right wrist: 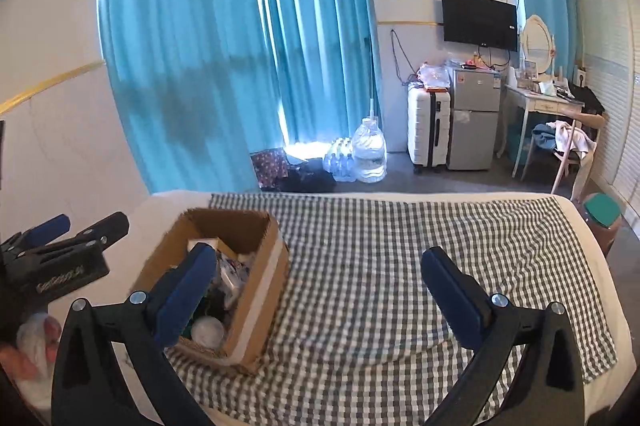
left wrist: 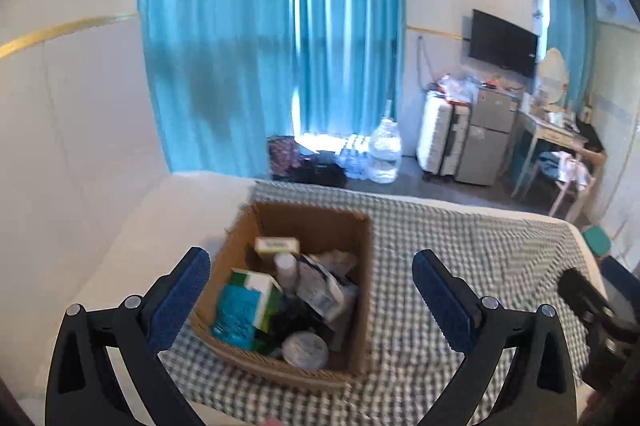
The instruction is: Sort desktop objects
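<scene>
I have both tools spread wide with nothing between the pads: my left hand-held gripper (left wrist: pixel 311 274) hangs above the cardboard box (left wrist: pixel 362 266), and my right hand-held gripper (right wrist: pixel 320 272) sits just right of that box over the checked cloth (right wrist: pixel 380 266) on the bed (right wrist: pixel 160 202). The box holds the sorted things, among them a green-and-white carton (left wrist: pixel 260 290), a small white bottle (left wrist: pixel 287 268) and a round white lid (left wrist: pixel 305 348). Their printing is too blurred to read, as is the white lettering on the left tool's side in the right view.
</scene>
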`<state>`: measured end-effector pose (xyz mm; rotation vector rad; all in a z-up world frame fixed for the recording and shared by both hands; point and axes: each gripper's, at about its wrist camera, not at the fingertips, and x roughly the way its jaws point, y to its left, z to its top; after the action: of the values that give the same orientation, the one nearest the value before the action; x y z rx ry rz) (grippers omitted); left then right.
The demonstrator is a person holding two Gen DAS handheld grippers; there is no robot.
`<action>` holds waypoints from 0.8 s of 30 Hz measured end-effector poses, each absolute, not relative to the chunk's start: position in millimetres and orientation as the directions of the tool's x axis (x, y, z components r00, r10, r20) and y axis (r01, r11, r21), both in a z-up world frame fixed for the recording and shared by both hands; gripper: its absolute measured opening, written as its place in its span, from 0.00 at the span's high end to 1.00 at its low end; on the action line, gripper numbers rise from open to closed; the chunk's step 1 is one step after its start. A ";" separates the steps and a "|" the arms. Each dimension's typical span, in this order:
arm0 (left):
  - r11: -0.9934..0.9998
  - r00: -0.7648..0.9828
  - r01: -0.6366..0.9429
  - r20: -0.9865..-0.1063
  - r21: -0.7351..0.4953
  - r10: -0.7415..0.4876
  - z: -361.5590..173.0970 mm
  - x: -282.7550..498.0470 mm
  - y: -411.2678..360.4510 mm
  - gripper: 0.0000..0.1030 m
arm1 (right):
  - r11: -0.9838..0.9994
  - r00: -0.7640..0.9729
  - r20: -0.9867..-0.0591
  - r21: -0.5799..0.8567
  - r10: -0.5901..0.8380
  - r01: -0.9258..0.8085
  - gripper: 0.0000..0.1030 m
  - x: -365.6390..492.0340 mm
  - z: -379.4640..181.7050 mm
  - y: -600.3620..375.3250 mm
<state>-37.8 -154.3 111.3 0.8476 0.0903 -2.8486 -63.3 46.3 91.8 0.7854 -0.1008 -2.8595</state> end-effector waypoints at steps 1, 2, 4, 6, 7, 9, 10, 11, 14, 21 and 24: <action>-0.985 -0.821 0.171 -0.555 -0.014 -0.135 101.2 -34.0 -151.2 0.00 | -0.984 -0.844 -0.508 0.107 -0.175 0.140 0.00 -62.1 84.4 46.7; -0.984 -0.816 0.175 -0.561 -0.013 -0.138 92.9 -30.8 -148.5 0.00 | -0.987 -0.845 -0.510 0.103 -0.161 0.126 0.00 -60.5 75.3 47.7; -0.984 -0.798 0.175 -0.586 -0.006 -0.139 74.8 -28.7 -142.4 0.00 | -0.991 -0.854 -0.503 0.098 -0.132 0.096 0.00 -56.9 62.6 51.0; -0.986 -0.785 0.166 -0.604 0.008 -0.137 60.5 -27.9 -137.6 0.00 | -0.993 -0.858 -0.503 0.099 -0.103 0.061 0.00 -56.0 45.1 55.1; -0.986 -0.784 0.168 -0.605 0.013 -0.142 56.2 -27.0 -135.9 0.00 | -0.994 -0.849 -0.520 0.097 -0.094 0.050 0.00 -58.5 35.4 56.1; -0.986 -0.782 0.166 -0.605 0.026 -0.148 46.9 -25.2 -134.0 0.00 | -0.996 -0.819 -0.569 0.088 -0.074 0.028 0.00 -65.3 16.5 56.9; -0.986 -0.784 0.166 -0.602 0.030 -0.150 43.2 -24.3 -133.7 0.00 | -0.996 -0.809 -0.584 0.084 -0.068 0.023 0.00 -67.3 9.6 57.4; -0.986 -0.785 0.166 -0.601 0.033 -0.152 39.4 -23.3 -134.0 0.00 | -0.996 -0.806 -0.588 0.086 -0.071 0.026 0.00 -67.9 5.6 57.9; -0.978 -0.778 0.202 -0.598 0.053 -0.193 27.8 -22.8 -134.4 0.00 | -0.996 -0.801 -0.593 0.088 -0.080 0.033 0.00 -67.9 1.2 60.2; -0.974 -0.757 0.223 -0.621 0.049 -0.205 10.4 -23.4 -137.8 0.00 | -0.996 -0.794 -0.602 0.084 -0.085 0.043 0.00 -66.0 -7.7 54.2; -0.974 -0.754 0.219 -0.625 0.051 -0.202 7.9 -21.7 -137.5 0.00 | -0.995 -0.777 -0.623 0.089 -0.094 0.049 0.00 -66.7 -13.8 51.5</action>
<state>-21.7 -137.5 7.9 0.9751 0.0373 -2.7479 -66.7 51.5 -13.8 1.0180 -0.1039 -2.8896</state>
